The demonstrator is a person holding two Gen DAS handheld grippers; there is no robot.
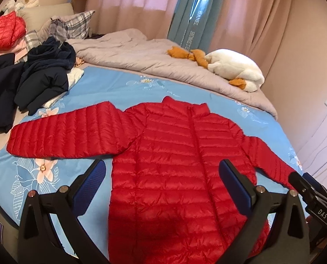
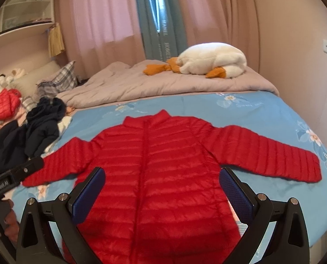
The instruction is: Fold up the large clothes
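A red quilted down jacket [image 1: 174,154] [image 2: 159,165] lies flat and front-up on the blue floral bedsheet [image 1: 124,88] [image 2: 262,114], zipped, collar away from me, both sleeves spread out sideways. My left gripper [image 1: 163,176] hovers open above the jacket's lower body with nothing between its blue pads [image 1: 91,182]. My right gripper [image 2: 162,182] also stands open over the lower body, holding nothing. The right gripper's body [image 1: 313,195] shows at the right edge of the left wrist view; the left gripper's body [image 2: 16,173] shows at the left of the right wrist view.
A grey duvet [image 1: 141,52] [image 2: 152,81] is bunched at the far side with a white goose plush [image 1: 236,68] [image 2: 209,59]. Dark blue clothes [image 1: 40,74] [image 2: 38,127] and another red jacket [image 1: 5,30] [image 2: 3,105] pile at the left near plaid pillows [image 1: 75,24]. A wall stands right.
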